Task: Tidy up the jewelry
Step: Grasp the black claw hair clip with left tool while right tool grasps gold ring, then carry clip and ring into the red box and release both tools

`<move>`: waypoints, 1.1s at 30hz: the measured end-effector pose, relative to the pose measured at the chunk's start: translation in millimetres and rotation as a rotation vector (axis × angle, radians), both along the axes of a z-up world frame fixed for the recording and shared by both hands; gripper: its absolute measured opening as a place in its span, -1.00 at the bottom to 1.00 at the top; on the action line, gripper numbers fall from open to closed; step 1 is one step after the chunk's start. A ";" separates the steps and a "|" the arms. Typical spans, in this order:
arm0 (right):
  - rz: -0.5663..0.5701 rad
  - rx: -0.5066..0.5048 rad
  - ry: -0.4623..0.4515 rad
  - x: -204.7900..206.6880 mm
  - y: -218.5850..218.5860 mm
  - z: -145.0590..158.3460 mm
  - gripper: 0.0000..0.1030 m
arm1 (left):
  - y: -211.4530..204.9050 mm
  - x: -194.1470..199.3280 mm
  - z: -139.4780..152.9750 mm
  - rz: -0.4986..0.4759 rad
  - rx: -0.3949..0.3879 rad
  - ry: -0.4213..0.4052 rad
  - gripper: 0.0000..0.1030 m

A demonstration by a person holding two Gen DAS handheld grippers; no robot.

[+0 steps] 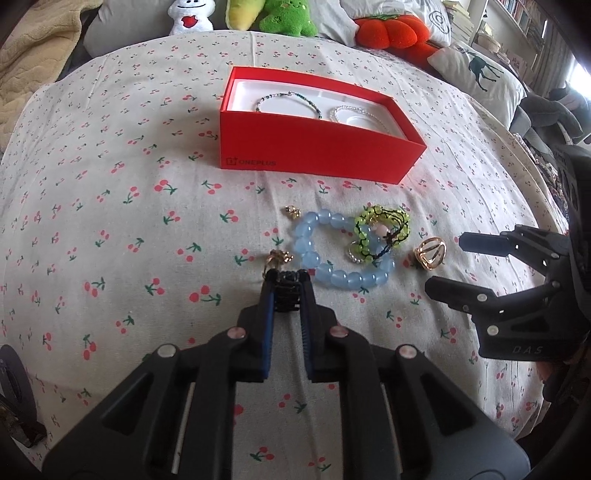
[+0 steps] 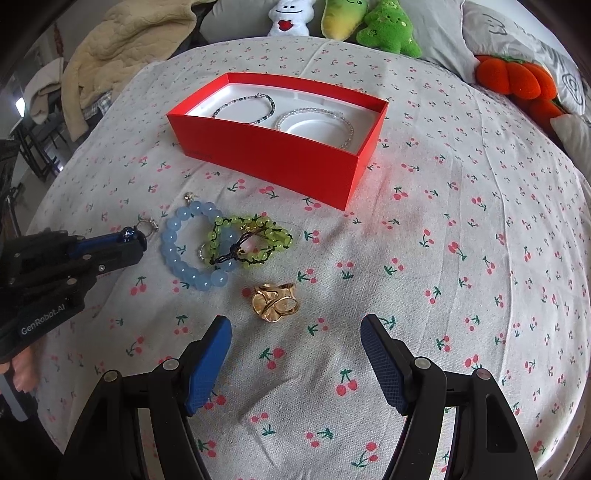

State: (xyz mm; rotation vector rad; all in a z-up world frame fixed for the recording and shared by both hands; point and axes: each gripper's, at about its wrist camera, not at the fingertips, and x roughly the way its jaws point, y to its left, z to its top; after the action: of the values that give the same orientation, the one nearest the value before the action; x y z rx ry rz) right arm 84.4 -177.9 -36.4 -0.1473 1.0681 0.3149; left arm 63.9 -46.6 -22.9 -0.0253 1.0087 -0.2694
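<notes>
Cherry-print sheet (image 1: 110,229): my left gripper (image 1: 286,280) pinches a small ring (image 1: 275,258) at its edge; it may slip. Right gripper (image 2: 295,332) gapes wide, empty.

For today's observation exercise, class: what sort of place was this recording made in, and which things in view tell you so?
Most likely a bedroom: the work surface looks like a bed under a cherry-print sheet, with plush toys and pillows along its far edge and bookshelves beyond.
</notes>
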 end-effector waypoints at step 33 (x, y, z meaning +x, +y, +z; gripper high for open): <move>0.022 -0.014 -0.048 3.6 21.9 12.8 -0.55 | 12.0 -8.1 9.2 -0.011 0.007 0.029 -0.71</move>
State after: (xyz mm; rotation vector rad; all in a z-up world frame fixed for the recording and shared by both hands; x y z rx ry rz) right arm 87.9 -156.0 -23.6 -0.1781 1.0216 0.3223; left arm 55.8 -34.6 -13.7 -0.0169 1.0385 -0.2765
